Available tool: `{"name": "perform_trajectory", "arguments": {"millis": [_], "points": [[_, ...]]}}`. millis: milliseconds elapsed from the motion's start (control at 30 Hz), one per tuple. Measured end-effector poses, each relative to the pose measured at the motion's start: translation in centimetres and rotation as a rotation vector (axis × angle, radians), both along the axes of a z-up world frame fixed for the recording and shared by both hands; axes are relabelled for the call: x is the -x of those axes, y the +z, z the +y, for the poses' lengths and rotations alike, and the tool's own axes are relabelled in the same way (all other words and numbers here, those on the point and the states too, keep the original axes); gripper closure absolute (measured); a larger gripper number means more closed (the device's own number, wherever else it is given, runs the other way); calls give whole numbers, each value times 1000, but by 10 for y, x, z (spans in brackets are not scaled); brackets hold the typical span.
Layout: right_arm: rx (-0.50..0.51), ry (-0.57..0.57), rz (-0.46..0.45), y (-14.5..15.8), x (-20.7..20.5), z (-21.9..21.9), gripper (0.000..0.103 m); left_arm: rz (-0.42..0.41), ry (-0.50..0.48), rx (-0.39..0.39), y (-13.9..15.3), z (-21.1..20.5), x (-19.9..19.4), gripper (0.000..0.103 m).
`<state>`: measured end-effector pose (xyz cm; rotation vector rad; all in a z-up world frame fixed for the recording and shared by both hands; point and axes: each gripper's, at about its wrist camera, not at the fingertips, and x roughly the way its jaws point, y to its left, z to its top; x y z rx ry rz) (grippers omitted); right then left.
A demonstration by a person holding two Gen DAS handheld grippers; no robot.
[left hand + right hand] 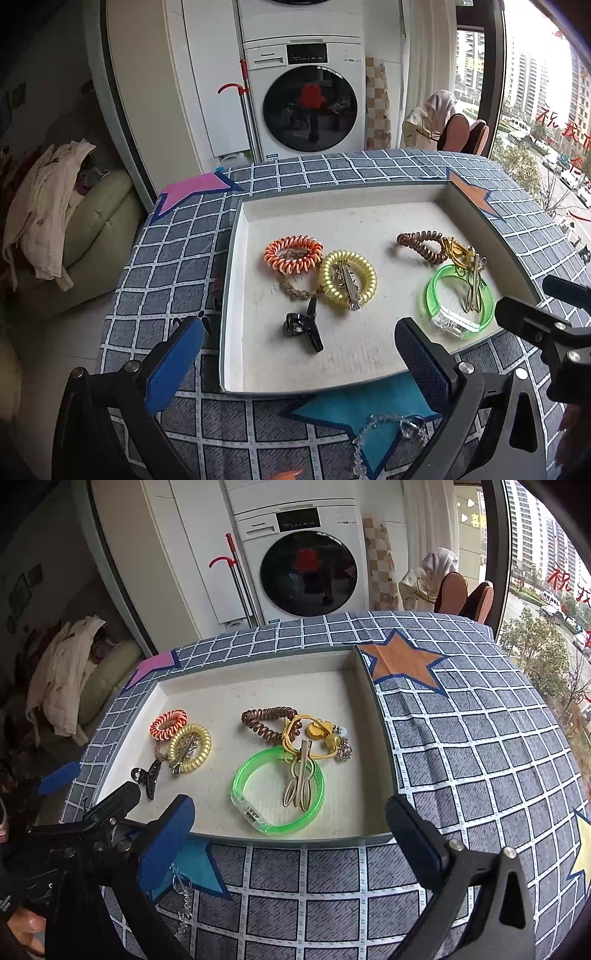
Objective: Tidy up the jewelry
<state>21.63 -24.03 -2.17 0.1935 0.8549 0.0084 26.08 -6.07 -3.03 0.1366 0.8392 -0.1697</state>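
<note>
Checked tablecloth (480, 738) supports a tray (380, 738) containing a green bangle (314, 805). Left gripper (299, 354) and right gripper (291, 834): both released, nothing grasped.

Both views are wrist fisheyes, each looking forward and downward along its own fingers, close over a table with a checked cloth (177, 258). The left wrist view sits off the near-left corner of the tray (236, 280), facing across it; the right gripper's body shows at its right edge. The right wrist view sits at the tray's near-right side, with more bare cloth to the right. Shared: the tray, the green bangle (277, 786), the washing machine (306, 96) behind, and the window (535, 572) on the right.
</note>
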Motion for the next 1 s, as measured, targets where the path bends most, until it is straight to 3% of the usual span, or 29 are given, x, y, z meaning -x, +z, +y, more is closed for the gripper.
{"name": "perform_trajectory", "arguments": {"millis": [533, 1000], "points": [[13, 1, -15, -3, 40, 8, 0, -13, 52, 26, -1, 22, 44, 0], [100, -43, -131, 5, 91, 17, 0, -141, 128, 24, 7, 28, 94, 0]]}}
